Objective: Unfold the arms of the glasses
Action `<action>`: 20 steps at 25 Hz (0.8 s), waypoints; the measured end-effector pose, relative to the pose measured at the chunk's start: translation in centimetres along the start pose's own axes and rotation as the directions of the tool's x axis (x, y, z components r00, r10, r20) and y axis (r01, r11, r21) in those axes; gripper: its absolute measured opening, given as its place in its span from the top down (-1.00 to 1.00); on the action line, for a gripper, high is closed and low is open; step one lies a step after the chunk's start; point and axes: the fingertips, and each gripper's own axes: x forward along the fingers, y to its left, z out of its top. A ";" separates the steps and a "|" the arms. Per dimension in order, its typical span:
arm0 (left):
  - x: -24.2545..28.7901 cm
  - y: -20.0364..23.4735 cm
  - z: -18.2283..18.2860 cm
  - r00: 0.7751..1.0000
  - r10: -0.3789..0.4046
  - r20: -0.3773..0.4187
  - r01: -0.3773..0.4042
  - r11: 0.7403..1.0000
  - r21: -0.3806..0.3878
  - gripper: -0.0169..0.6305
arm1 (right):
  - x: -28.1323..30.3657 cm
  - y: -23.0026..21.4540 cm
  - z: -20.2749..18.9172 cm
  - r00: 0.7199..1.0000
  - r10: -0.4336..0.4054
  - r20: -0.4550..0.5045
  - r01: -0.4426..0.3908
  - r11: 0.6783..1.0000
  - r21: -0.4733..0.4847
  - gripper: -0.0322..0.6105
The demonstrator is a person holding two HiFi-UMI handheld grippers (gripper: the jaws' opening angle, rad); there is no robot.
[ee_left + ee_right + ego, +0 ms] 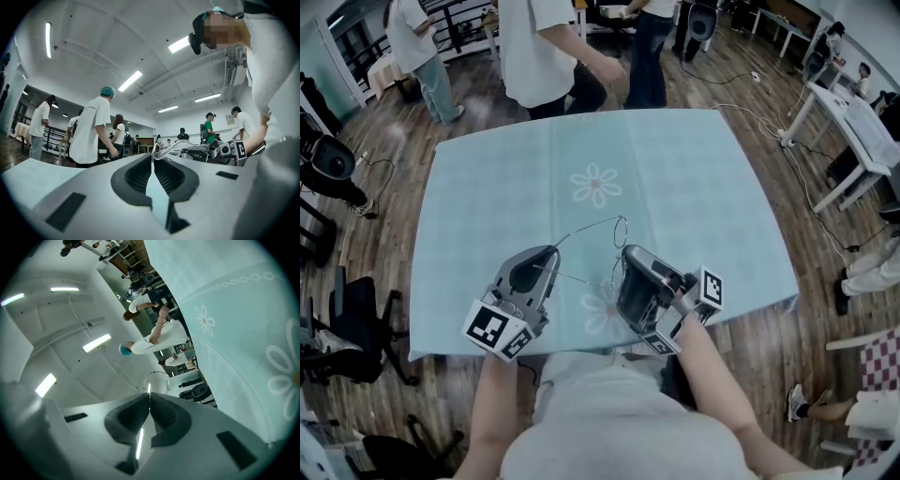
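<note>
Wood floor [384, 234] all around, a bunch of people [539, 47] milling about at the far end, and a black office chair [356, 319] off to the left. Front and center is a table [694, 187] under a pale blue cloth with daisy prints [595, 185] on it.

Both grippers are up over the near edge of the table, side by side and a bit apart. The left gripper [555, 249] points roughly level, and its own view shows its jaws [152, 157] pinched together on a skinny wire arm. The right gripper [625, 251] is tipped up a bit, and its jaws [149, 394] are clamped shut too, with a clear lens sticking out right past the tips.

The glasses [589, 227] are a super thin wire frame, hanging in the air between the two grippers above the cloth, not touching the table. From the left gripper view you can see the frame [179, 142] running across toward the right gripper. The lens [157, 379] is barely visible against the ceiling.
</note>
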 end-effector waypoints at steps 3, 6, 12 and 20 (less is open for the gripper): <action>-0.2 0.3 0.4 0.998 -0.066 -0.007 0.066 0.998 0.003 0.88 | 0.3 0.0 -0.2 1.000 0.001 -0.011 -0.001 1.000 0.011 0.87; -0.5 0.2 0.8 0.989 -0.145 -0.009 0.145 0.989 -0.022 0.88 | 0.5 0.3 -0.7 1.000 0.017 -0.024 -0.016 0.999 0.046 0.87; -0.8 0.5 1.0 0.974 -0.227 -0.005 0.226 0.972 -0.066 0.88 | 0.4 -0.1 -1.1 0.999 0.026 -0.047 -0.021 0.994 0.105 0.87; -0.5 1.9 1.6 0.967 -0.253 -0.023 0.252 0.967 -0.038 0.88 | 0.1 0.0 -1.5 0.996 0.033 -0.088 -0.023 0.994 0.111 0.87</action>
